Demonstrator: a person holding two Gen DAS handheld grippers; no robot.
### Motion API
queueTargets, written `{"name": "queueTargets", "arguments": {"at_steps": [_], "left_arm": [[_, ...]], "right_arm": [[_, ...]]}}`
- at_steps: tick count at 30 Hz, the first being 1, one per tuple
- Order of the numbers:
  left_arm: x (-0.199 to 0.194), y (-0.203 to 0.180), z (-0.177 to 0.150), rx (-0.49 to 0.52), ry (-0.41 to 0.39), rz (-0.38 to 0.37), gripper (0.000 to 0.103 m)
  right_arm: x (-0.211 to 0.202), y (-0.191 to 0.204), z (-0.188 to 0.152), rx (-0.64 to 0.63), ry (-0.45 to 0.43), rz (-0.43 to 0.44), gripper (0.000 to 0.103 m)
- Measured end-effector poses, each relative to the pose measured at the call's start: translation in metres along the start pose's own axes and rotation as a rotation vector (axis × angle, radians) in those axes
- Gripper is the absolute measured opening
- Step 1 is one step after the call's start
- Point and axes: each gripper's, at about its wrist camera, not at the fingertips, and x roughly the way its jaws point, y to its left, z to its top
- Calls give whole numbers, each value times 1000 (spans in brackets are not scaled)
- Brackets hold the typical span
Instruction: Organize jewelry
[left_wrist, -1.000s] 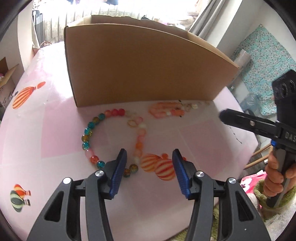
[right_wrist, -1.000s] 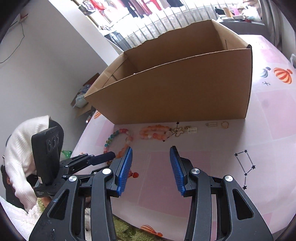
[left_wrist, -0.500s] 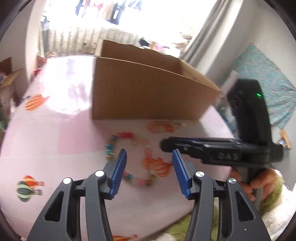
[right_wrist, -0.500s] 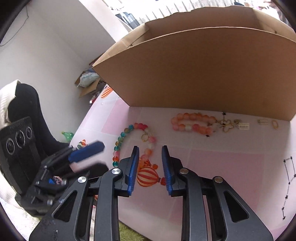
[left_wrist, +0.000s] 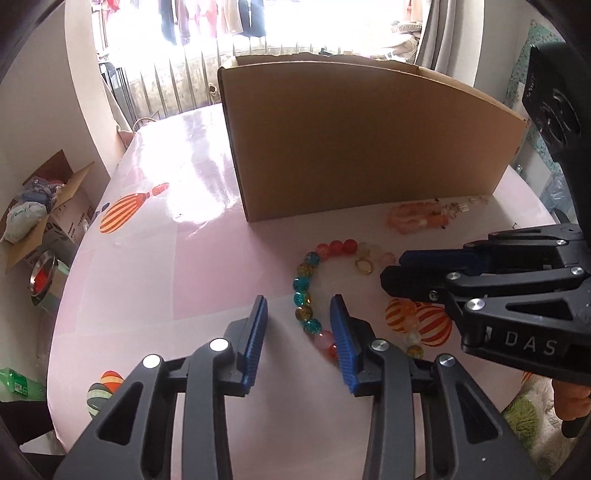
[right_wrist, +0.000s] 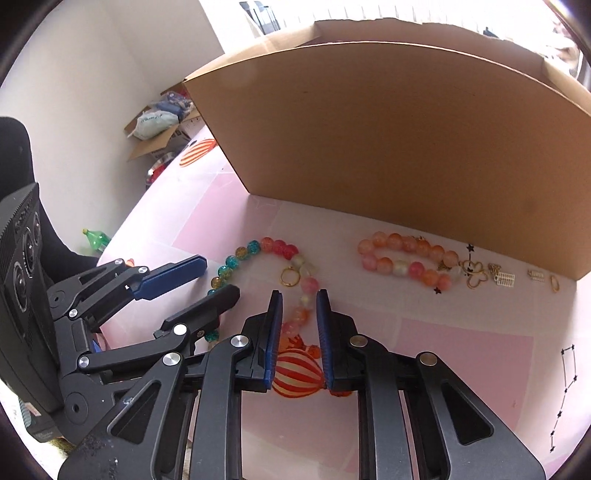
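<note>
A long necklace of teal, amber, red and pink beads (left_wrist: 303, 291) lies curved on the pink table. My left gripper (left_wrist: 299, 326) hangs over its teal and amber stretch. Its jaws are closing, with beads between the pads but untouched. My right gripper (right_wrist: 299, 319) straddles the pink and orange stretch (right_wrist: 301, 314). Its jaws are closing too, and a gap shows on both sides of the beads. A gold ring (right_wrist: 290, 277) lies inside the necklace's curve. Farther right are a pink-orange bracelet (right_wrist: 406, 258) and a gold flower charm (right_wrist: 474, 273).
A big open cardboard box (left_wrist: 369, 140) stands just behind the jewelry. Small gold pieces (right_wrist: 504, 278) lie at its foot on the right. The table edge (left_wrist: 62, 295) curves away on the left, with a box of clutter (left_wrist: 33, 218) on the floor beyond it.
Both pairs of jaws have narrowed. The right gripper has swung left over the necklace, close beside the left one. The left gripper has shifted onto the teal beads.
</note>
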Motion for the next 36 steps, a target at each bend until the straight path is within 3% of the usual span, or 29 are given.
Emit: {"name": "queueTargets", "arguments": {"at_steps": [2, 4, 6, 15, 26, 36], "left_arm": [[3, 1, 1, -9, -10, 8, 27], [2, 4, -1, -11, -21, 17, 13], [3, 6, 1, -18, -23, 17, 10], [0, 23, 5, -82, 17, -84, 10], [3, 1, 9, -14, 32, 5, 10], [-7, -1, 7, -45, -24, -8, 9]], "right_arm": [[1, 1, 1, -16, -2, -19, 15], [2, 3, 3, -37, -4, -48, 10], [3, 3, 5, -42, -2, -59, 8], [-15, -18, 4, 24, -22, -28, 7], [-48, -9, 2, -28, -101, 28, 7], [-38, -21, -11, 11, -50, 20, 7]]}}
